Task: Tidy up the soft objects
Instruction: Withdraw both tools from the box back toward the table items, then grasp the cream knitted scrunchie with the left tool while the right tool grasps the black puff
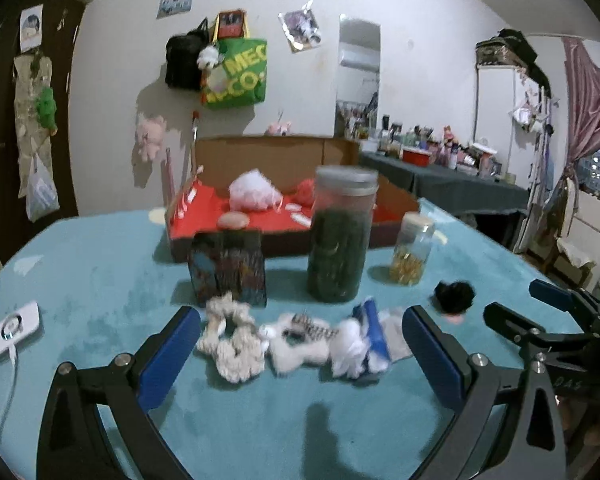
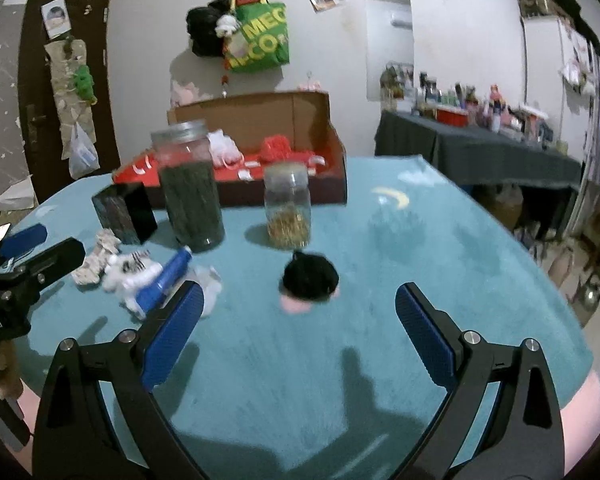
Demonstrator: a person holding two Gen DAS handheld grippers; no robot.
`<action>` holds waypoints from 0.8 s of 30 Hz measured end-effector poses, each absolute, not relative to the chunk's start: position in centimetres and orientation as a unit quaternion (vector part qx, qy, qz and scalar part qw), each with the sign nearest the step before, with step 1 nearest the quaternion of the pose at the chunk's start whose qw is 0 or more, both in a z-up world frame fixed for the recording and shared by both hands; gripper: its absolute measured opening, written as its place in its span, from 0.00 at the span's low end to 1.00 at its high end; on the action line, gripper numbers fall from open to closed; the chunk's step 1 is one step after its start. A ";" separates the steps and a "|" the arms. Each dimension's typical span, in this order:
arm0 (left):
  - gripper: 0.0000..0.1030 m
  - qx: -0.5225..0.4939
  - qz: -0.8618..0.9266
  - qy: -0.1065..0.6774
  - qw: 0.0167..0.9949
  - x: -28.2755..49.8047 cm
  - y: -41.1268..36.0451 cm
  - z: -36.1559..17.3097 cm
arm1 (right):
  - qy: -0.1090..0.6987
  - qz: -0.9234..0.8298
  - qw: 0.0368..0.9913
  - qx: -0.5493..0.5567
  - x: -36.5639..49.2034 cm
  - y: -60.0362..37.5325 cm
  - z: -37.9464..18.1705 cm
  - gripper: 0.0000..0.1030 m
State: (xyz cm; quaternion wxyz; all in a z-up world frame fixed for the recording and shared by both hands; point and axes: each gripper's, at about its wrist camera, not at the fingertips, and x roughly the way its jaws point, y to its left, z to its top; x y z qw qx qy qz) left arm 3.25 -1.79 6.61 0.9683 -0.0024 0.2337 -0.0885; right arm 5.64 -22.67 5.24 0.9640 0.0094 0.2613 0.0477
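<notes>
Soft things lie in a row on the teal tablecloth (image 1: 260,420): a beige fluffy scrunchie (image 1: 230,338), a white furry piece with a striped clip (image 1: 298,338), and a white-and-blue bundle (image 1: 364,342). My left gripper (image 1: 300,350) stands open just in front of them, holding nothing. A black pompom on a pink base (image 2: 310,278) lies alone further right. My right gripper (image 2: 298,338) is open and empty, a little short of the pompom. The same black pompom (image 1: 454,297) shows in the left wrist view. A cardboard box with a red lining (image 1: 260,216) at the back holds a white puff (image 1: 254,192) and a red one.
A tall jar of dark green stuff (image 1: 340,236), a small glass jar with yellow contents (image 1: 412,250) and a dark patterned box (image 1: 230,268) stand between the soft things and the cardboard box. A white device with a cable (image 1: 16,328) lies at the left. A cluttered side table (image 2: 480,136) stands beyond.
</notes>
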 end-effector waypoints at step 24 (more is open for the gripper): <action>1.00 0.002 -0.076 0.326 0.942 6.6 0.3 4.6 | 0.321 0.056 0.945 0.019 8.6 -22.8 3.2 0.95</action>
